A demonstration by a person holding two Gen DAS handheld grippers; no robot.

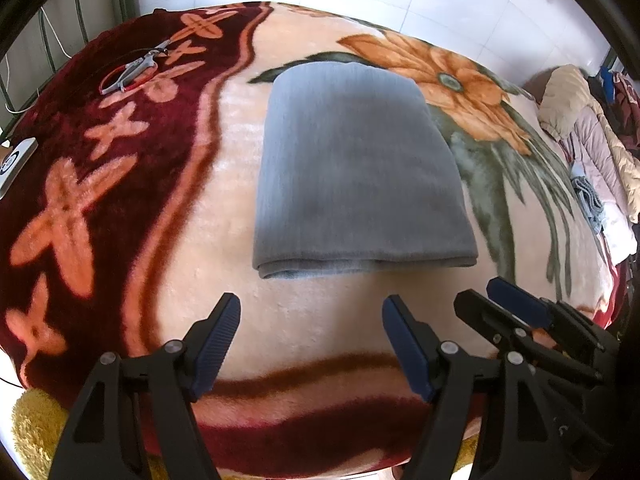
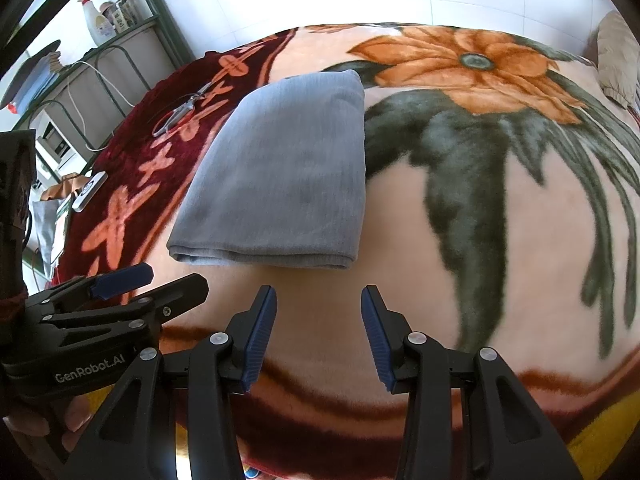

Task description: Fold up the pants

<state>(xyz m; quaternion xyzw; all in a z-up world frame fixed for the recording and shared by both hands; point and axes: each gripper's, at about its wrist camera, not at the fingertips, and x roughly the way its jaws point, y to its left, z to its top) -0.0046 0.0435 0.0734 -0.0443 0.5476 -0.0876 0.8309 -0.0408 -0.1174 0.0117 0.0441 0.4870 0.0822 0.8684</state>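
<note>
Pants [image 1: 356,168], grey and folded into a thick rectangle, lie flat on the flowered blanket [image 1: 320,320] covering the bed, the folded edge toward the cameras. Short of that edge, the left gripper [image 1: 311,344] hovers over the blanket with its blue-padded fingers wide apart, holding nothing. The right gripper [image 2: 319,336] hangs just beside it, level and pointing the same way, fingers likewise apart and free of cloth. Scissors [image 1: 138,66] rest on the dark red border, well apart from the pants.
</note>
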